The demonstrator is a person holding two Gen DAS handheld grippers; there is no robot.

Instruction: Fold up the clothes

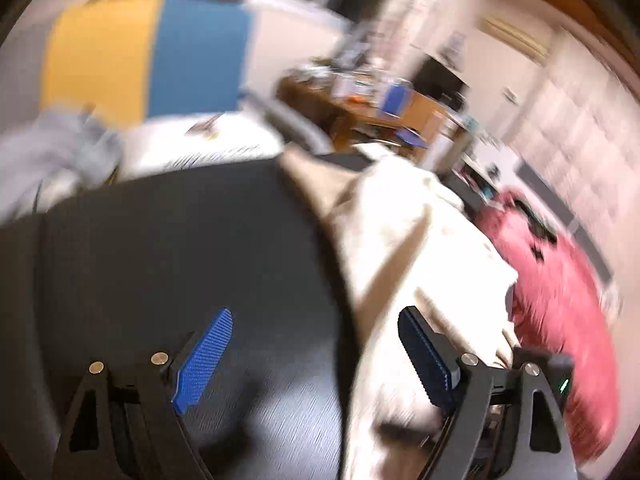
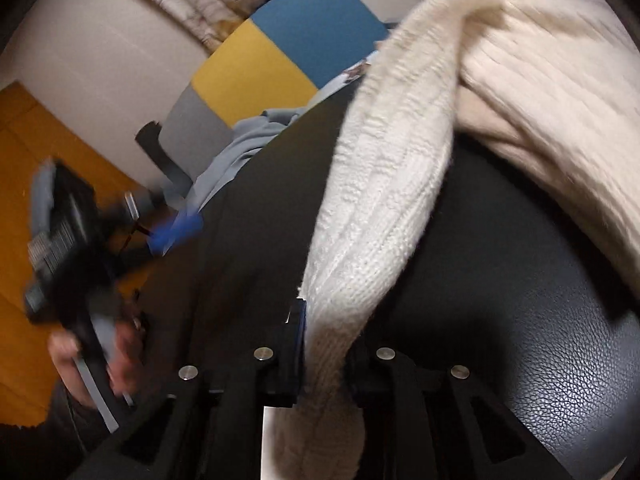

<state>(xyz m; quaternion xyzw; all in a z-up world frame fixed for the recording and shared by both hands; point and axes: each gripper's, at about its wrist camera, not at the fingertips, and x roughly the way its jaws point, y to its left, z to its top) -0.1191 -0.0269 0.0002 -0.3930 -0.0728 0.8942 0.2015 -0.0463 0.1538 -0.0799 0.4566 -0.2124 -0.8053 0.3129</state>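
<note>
Cream ribbed knit sweater (image 2: 400,184) draped in loose heap over black leather-grain surface (image 2: 540,360). Right gripper (image 2: 324,344) clamped on one hanging strip of knit. Left gripper (image 1: 316,360) spread wide, holding nothing. Judgement: soft, stretchy, bulky, sags under own weight; best pinched at hem or cuff edge.

right gripper (image 2: 320,344) has its fingers pinched tight on a strip of the cream knit sweater (image 2: 384,184), rest of it bunched up top right over the black leather surface (image 2: 520,280). Off to the left a hand (image 2: 96,360) holds the other gripper (image 2: 172,232), blurry, next to some grey-blue cloth (image 2: 236,152)
</note>
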